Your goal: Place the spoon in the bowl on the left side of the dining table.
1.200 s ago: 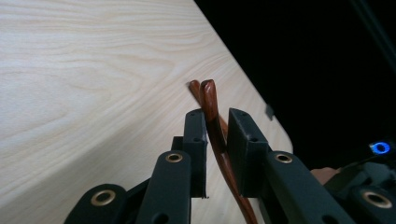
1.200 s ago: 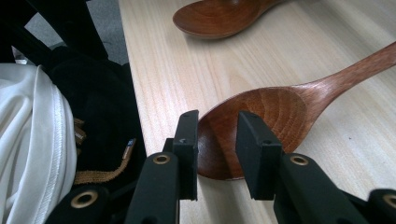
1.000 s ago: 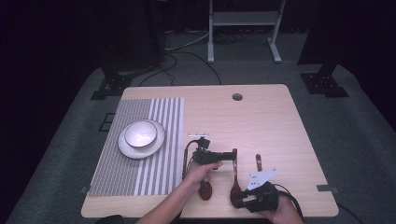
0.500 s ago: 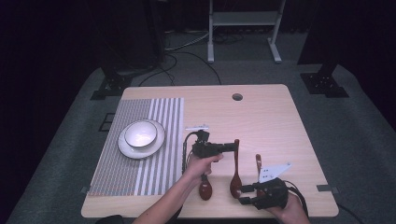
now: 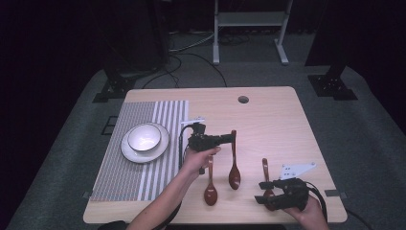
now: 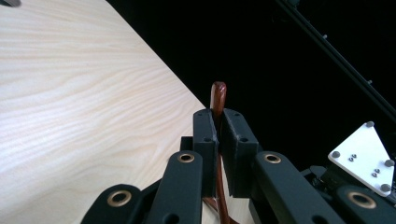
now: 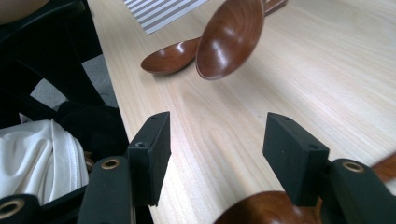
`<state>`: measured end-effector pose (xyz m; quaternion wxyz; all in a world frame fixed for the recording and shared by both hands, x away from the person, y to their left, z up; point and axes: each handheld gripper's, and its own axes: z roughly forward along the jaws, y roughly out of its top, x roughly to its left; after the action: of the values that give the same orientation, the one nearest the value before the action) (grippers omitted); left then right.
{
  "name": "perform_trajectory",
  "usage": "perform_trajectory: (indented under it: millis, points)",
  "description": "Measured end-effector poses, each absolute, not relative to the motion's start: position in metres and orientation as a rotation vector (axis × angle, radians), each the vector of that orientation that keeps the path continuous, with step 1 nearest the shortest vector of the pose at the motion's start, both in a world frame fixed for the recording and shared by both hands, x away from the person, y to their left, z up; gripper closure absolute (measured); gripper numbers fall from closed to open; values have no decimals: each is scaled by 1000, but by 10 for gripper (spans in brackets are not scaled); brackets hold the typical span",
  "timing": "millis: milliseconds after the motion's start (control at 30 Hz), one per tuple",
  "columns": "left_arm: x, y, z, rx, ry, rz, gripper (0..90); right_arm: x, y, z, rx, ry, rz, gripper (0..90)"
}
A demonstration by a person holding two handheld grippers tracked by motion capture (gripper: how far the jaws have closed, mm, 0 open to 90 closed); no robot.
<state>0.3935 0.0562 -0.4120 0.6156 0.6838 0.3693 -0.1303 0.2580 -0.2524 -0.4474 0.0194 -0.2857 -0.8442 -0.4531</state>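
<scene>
Place-setting in progress, seen from the high view. At left, the striped mat [image 5: 125, 178] carries a plate [image 5: 128, 150] with a bowl [image 5: 144, 137] on it; no spoon lies there yet.

The left hand-held gripper [image 5: 231, 139] pinches the handle of the held spoon [image 5: 234, 167] near its tip, its jaws pressed tight on the wood, as the left gripper view confirms [image 6: 217, 95]. This spoon is off the desk [image 5: 268, 115]: in the right gripper view its bowl end [image 7: 229, 37] hangs clear above the wood. Its long axis runs nearly straight away from the person, handle tip far, bowl end near and lower.

Just to its left, a second spoon [image 5: 210, 184] rests flat on the desk, on much the same axis.

At right, the right hand-held gripper [image 5: 261, 191] stands spread, its jaws having just been opening, with nothing pressed between the pads; a third spoon [image 5: 265, 168] lies under it, handle pointing away.

Judged state: one spoon is picked up and not yet placed; two remain on the desk. Carrying to the mat appears to be what is left.
</scene>
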Motion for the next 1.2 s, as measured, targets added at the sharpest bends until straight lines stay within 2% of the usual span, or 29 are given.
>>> perform_trajectory:
  millis: [1200]
  points:
    - [437, 128, -345, 1459, 956, -74, 846, 261, -270, -447, -959, -2577, -1448, 400]
